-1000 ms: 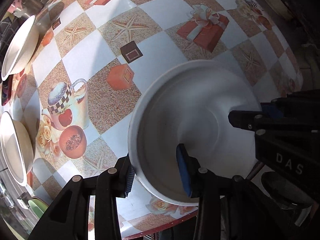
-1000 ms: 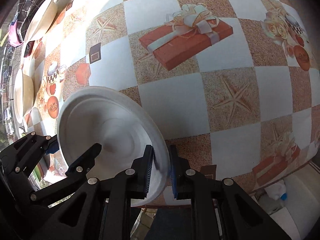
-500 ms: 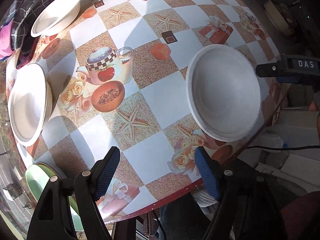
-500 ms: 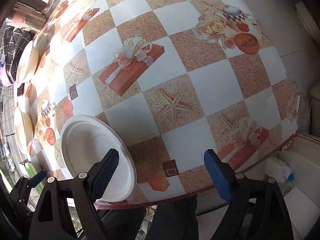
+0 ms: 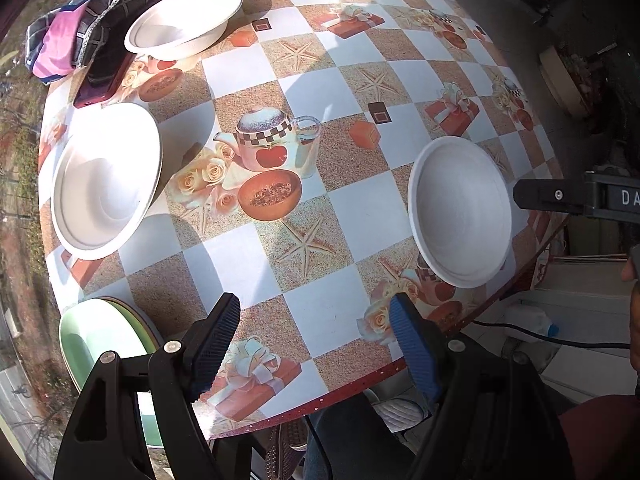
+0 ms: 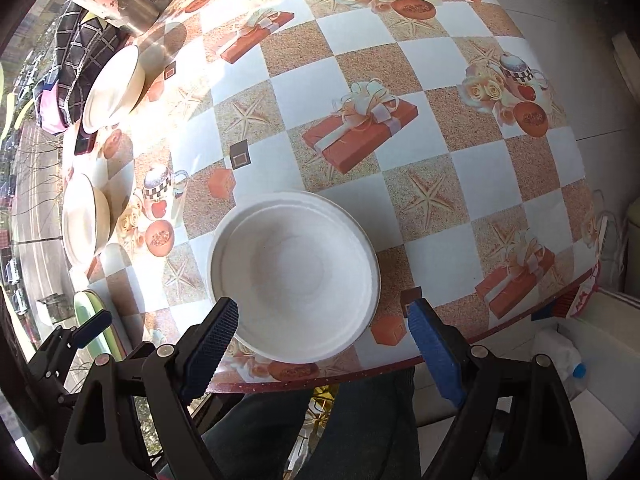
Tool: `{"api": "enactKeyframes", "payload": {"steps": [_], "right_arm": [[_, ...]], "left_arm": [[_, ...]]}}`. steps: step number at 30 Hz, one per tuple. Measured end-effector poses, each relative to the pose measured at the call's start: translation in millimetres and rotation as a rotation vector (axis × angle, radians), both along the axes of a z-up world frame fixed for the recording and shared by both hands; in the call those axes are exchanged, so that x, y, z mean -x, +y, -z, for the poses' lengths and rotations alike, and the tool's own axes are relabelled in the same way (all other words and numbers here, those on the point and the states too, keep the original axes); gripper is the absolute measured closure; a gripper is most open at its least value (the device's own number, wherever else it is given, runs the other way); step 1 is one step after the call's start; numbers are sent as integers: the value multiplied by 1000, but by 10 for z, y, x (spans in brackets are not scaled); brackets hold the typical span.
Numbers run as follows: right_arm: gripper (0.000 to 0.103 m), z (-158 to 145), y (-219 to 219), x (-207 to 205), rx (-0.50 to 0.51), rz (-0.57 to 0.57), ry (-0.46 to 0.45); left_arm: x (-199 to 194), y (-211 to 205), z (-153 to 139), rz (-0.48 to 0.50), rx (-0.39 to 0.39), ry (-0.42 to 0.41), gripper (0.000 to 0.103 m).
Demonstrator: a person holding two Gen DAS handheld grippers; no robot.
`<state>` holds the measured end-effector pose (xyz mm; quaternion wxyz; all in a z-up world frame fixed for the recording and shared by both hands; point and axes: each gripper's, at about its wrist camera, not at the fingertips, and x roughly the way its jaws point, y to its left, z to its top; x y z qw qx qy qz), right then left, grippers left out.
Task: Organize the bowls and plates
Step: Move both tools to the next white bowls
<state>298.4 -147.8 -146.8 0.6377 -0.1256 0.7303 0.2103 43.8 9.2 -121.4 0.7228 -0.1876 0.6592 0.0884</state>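
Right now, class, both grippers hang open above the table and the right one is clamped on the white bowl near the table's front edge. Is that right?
Not quite. The right gripper is not clamped on the white bowl: the right wrist view shows its jaws spread wide above it, touching nothing. The bowl sits free near the table's front edge. The left gripper hangs open too.

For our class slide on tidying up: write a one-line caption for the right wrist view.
Open right gripper above a white bowl resting on the patterned table.

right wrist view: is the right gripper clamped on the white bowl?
No. The right gripper stands wide open above the white bowl, which sits free on the table.
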Motion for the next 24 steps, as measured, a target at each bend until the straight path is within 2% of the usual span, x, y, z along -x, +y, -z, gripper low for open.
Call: {"api": "enactKeyframes", "payload": {"steps": [12,19,24], "right_arm": [[15,-87,696,445,-23,-176,42],[15,-119,1126,535,-59,-216,55],[15,-66,1356,624,-51,-251,65]], "left_arm": [[319,487,-250,-110,-17,-44,23],[463,865,-415,-224,-51,-94,23],[543,1133,-391,-302,-59,-88,23]]}}
